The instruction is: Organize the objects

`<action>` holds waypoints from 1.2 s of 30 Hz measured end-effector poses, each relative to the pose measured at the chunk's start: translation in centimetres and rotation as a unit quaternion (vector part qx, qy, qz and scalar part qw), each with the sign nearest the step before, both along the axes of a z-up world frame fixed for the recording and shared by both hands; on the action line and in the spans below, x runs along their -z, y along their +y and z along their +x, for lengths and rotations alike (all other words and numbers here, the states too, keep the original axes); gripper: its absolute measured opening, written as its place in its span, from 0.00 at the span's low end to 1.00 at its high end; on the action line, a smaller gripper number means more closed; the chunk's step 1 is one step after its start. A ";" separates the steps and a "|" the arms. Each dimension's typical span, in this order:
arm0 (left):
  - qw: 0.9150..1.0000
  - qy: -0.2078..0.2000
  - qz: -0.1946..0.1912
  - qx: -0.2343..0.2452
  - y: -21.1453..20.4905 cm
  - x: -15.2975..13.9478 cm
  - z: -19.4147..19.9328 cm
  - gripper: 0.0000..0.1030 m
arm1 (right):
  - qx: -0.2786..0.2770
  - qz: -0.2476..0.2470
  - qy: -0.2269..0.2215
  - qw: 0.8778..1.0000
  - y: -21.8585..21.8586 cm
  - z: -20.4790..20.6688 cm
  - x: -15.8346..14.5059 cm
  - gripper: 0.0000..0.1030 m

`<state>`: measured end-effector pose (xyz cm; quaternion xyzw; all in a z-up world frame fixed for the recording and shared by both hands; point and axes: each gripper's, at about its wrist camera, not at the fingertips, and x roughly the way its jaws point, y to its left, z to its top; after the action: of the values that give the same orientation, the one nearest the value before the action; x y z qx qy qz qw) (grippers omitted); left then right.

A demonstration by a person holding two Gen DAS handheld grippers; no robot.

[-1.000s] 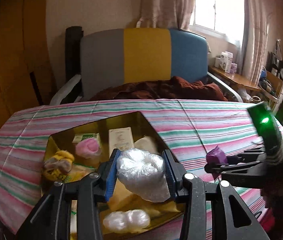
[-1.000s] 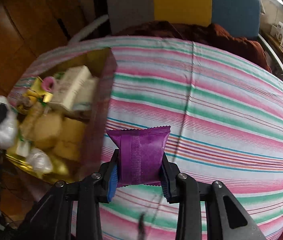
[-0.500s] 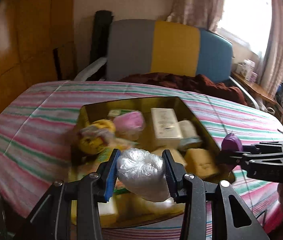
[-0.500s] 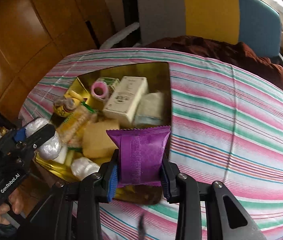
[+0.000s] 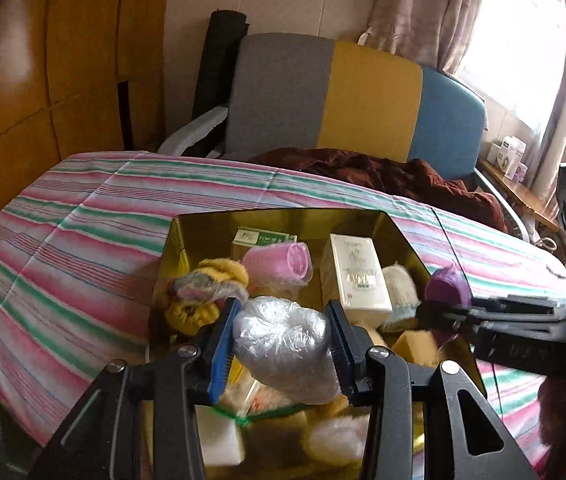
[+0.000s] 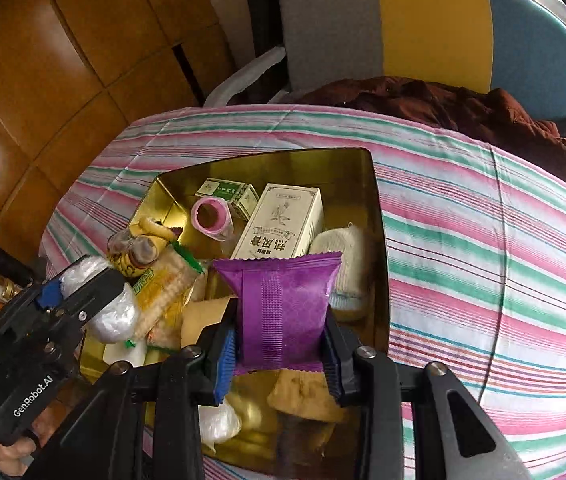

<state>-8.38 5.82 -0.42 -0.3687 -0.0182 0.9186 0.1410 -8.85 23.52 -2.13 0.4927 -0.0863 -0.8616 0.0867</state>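
The left claw (image 5: 283, 344) is clamped on a clear plastic bag of white stuff (image 5: 285, 346), held above the near end of the gold tin (image 5: 283, 216). The right claw (image 6: 279, 340) is clamped on a purple packet (image 6: 283, 312), which stands upright between its blue pads over the near right part of the same tin.

The left wrist view looks low along the tin and shows the packet only as a purple lump (image 5: 449, 282) at the tip of the right claw (image 5: 435, 312), which reaches in from the right over the tin's right wall. From there a pink roller (image 5: 279, 262) lies on its side at the far middle, a cream box (image 5: 355, 276) stands to its right, and a yellow knitted thing (image 5: 203, 292) sits at the left.

The right wrist view looks down from higher and shows more. The cream box (image 6: 279, 220) carries printed characters, the pink roller (image 6: 211, 214) proves hollow, a small green and white box (image 6: 227, 192) lies at the far end, and a pack of biscuits (image 6: 163, 296) lies along the left side. A pale rolled cloth (image 6: 343, 264) lies against the right wall. The left claw (image 6: 83, 300) shows at the near left with the bag (image 6: 111, 312) in its grip.

The tin rests on a bench covered in striped cloth (image 6: 483, 240); a grey, yellow and blue chair (image 5: 343, 96) stands at the far side.
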 end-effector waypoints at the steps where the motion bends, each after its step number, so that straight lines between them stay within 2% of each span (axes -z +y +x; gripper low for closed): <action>1: 1.000 0.005 -0.003 -0.001 0.4 0.0 -0.4 0.43 | -0.004 -0.003 -0.003 1.000 -0.1 -0.3 0.2 0.41; 3: 1.000 0.004 -0.015 -0.005 1.0 0.3 -1.4 0.44 | -0.005 0.005 -0.009 1.000 -0.4 -0.9 0.7 0.48; 5: 1.000 0.005 -0.017 -0.004 1.4 0.5 -2.0 0.46 | -0.001 0.015 -0.011 1.000 -0.6 -1.3 1.1 0.48; 8: 1.000 0.011 -0.027 -0.010 1.8 0.5 -2.2 0.62 | 0.002 0.015 -0.006 1.000 -0.6 -1.1 1.3 0.50; 12: 0.999 0.017 -0.028 -0.027 1.3 0.3 -1.7 0.77 | 0.008 0.006 0.009 1.000 -0.1 -0.4 0.9 0.53; 17: 0.999 0.020 -0.025 -0.041 0.3 -0.2 -0.6 0.82 | 0.017 0.009 0.033 0.999 0.0 0.9 -0.3 0.53; 21: 0.998 0.027 -0.024 -0.051 -0.4 -0.8 0.6 0.90 | 0.038 0.041 0.061 0.997 -0.1 2.5 -1.4 0.53; 23: 0.998 0.031 -0.023 -0.057 -0.7 -1.0 1.2 0.95 | 0.051 0.062 0.077 0.994 -0.3 3.4 -1.8 0.59; 24: 0.997 0.034 -0.022 -0.060 -0.9 -1.1 1.6 0.96 | 0.056 0.071 0.084 0.992 -0.4 3.9 -2.0 0.66; 27: 0.997 0.038 -0.017 -0.065 -1.4 -1.4 2.7 0.99 | 0.067 0.094 0.099 0.988 -0.6 5.3 -2.1 0.66; 36: 0.996 0.033 -0.016 -0.080 -2.3 -1.3 6.0 1.00 | 0.085 0.133 0.123 0.980 -1.3 9.2 -1.5 0.66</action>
<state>-2.34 3.54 0.91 -0.3375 -0.0288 0.9389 0.0614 0.34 22.23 -0.66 0.3809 -0.0007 -0.9236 -0.0430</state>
